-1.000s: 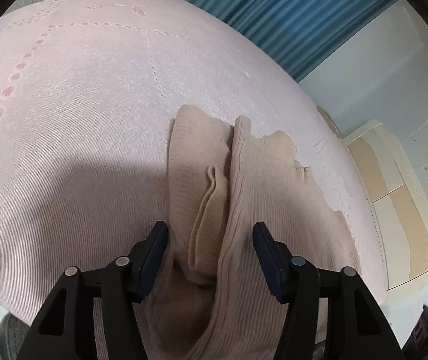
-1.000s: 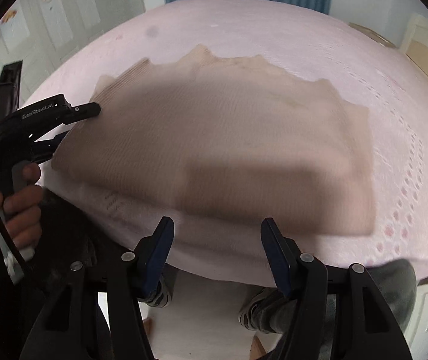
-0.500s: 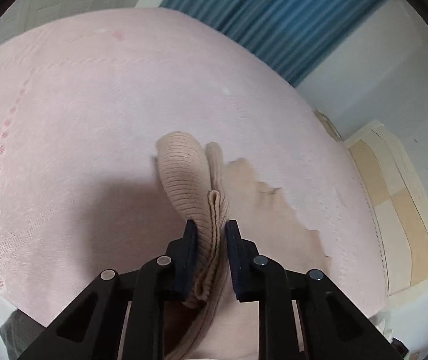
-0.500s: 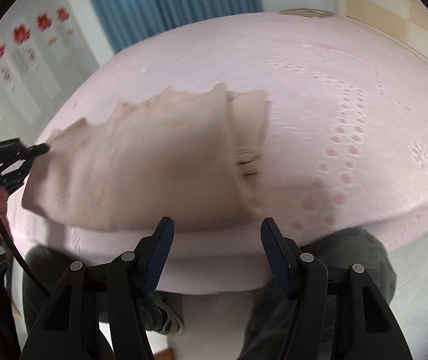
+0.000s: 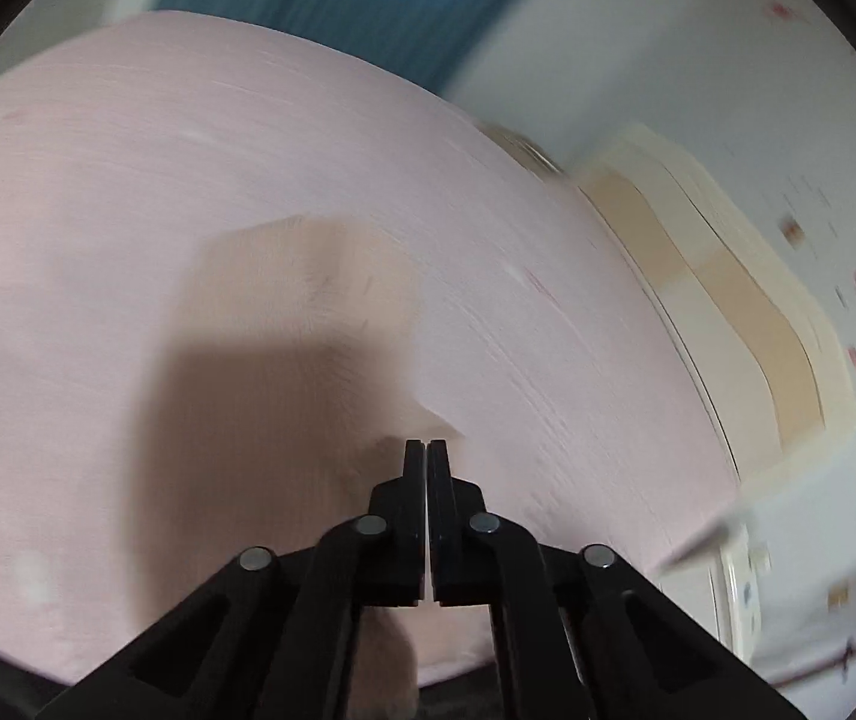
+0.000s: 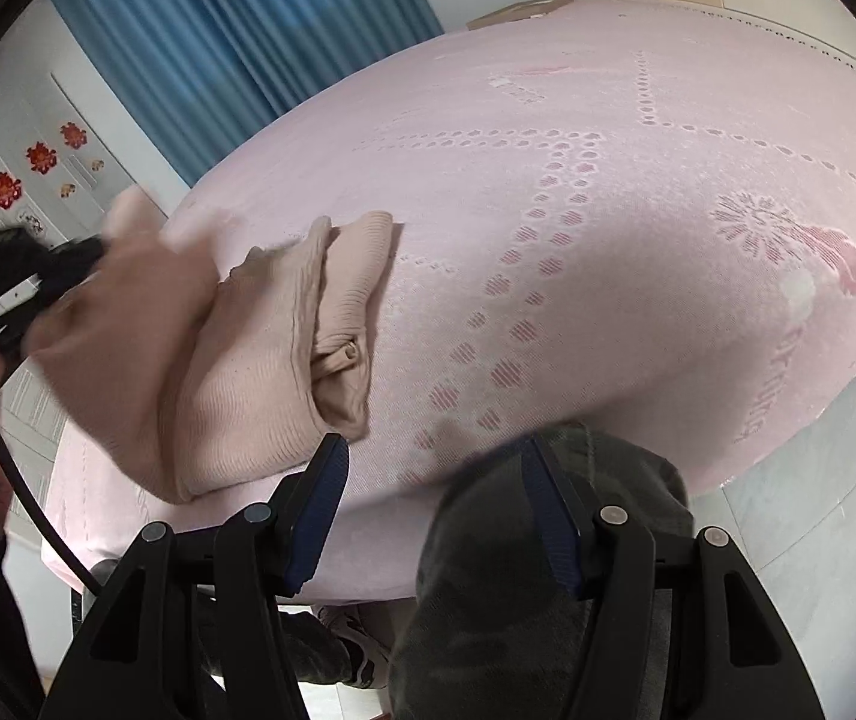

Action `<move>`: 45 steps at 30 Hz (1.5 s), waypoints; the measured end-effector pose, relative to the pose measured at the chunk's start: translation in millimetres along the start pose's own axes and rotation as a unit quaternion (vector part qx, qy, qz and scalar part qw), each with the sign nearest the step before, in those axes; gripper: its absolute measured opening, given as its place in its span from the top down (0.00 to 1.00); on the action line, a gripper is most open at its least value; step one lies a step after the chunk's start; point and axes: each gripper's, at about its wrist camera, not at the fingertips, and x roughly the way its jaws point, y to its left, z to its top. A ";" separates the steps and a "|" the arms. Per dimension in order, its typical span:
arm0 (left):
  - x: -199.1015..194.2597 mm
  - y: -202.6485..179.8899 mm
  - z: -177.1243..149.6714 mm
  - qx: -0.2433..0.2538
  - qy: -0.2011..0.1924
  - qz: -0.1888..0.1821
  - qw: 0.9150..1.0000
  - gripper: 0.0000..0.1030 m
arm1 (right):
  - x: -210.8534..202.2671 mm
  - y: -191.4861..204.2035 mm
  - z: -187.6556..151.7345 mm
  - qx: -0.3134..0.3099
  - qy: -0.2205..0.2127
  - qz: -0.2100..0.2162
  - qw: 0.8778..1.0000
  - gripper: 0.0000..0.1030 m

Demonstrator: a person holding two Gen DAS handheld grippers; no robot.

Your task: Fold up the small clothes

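the left tongs (image 5: 428,447) point down at the bed (image 5: 128,180), clenched, having just been closing; a lifted, blurred edge of the beige ribbed knit (image 6: 260,360) is pinched in them, as the right wrist view shows. the right tongs (image 6: 433,462) hang released over the bed's near edge, above a dark trouser knee (image 6: 535,570). the knit lies partly folded on the pink eyelet-patterned cover, its doubled edge rumpled.

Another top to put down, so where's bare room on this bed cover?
Free: the pink lace cover right of the beige knit garment, out to the far edge by the blue curtain. Crowded: the near corner, with garment and left gripper.
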 end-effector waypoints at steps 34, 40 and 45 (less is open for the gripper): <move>-73.9 220.8 -19.0 -0.065 -0.037 0.128 0.989 0.52 | 144.3 133.3 70.7 0.030 0.132 0.119 0.984 0.42; -77.0 240.8 -26.9 -0.079 -0.038 0.113 0.990 0.52 | 124.7 155.2 74.8 -0.046 0.066 0.136 0.987 0.78; -78.7 243.4 -29.7 -0.072 -0.046 0.104 0.991 0.52 | 69.2 139.3 80.4 -0.073 -0.037 0.142 0.986 0.79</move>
